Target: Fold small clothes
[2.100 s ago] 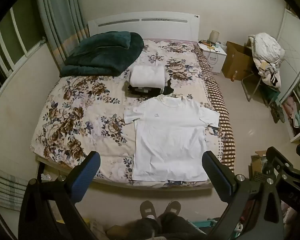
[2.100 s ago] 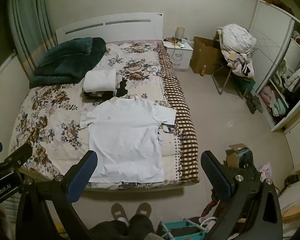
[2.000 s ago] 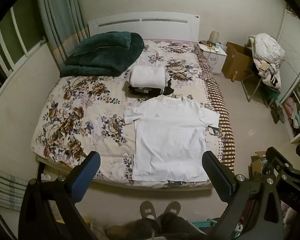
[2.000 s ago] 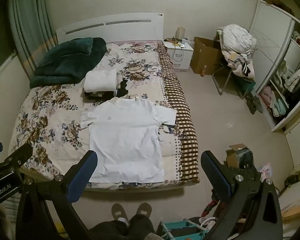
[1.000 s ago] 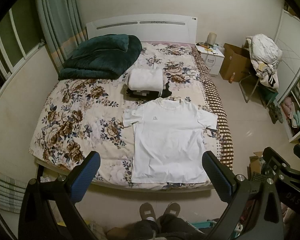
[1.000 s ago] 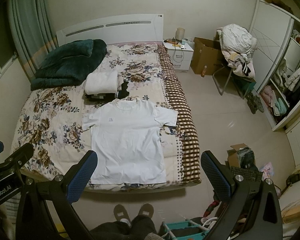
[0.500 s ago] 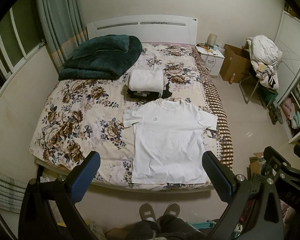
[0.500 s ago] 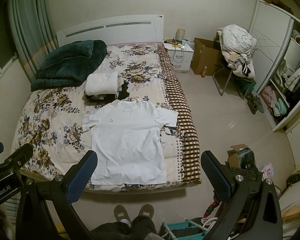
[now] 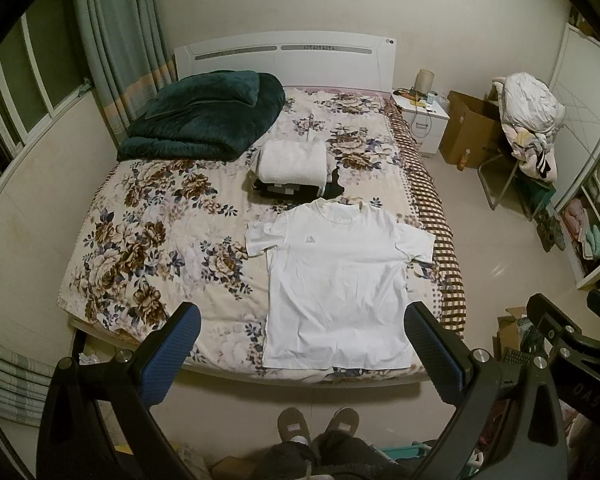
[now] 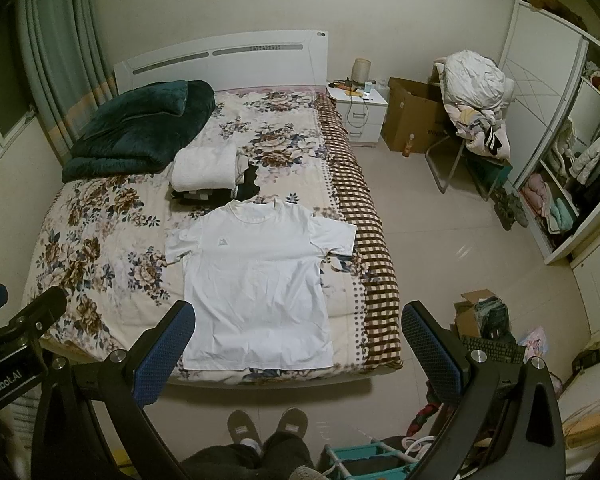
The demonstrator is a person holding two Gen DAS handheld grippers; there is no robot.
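A white T-shirt (image 9: 338, 280) (image 10: 256, 276) lies spread flat, front up, on the near right part of the floral bed (image 9: 160, 232) (image 10: 96, 248), its hem at the foot edge. Behind its collar sits a stack of folded clothes (image 9: 292, 170) (image 10: 206, 176) with a white piece on top. My left gripper (image 9: 300, 344) is open and empty, held high above the foot of the bed. My right gripper (image 10: 298, 344) is likewise open and empty, off to the right of the left one. Neither touches the shirt.
A dark green blanket (image 9: 208, 120) lies folded at the head of the bed. A nightstand (image 10: 358, 114), a cardboard box (image 10: 414, 122), a chair heaped with laundry (image 10: 474, 96) and a wardrobe (image 10: 564, 168) line the right side. A person's slippered feet (image 9: 318, 426) stand at the bed's foot.
Both grippers have drawn back and risen slightly, so the bed and shirt look a little smaller and higher in both views. The shirt has not moved. Both jaws stay open.
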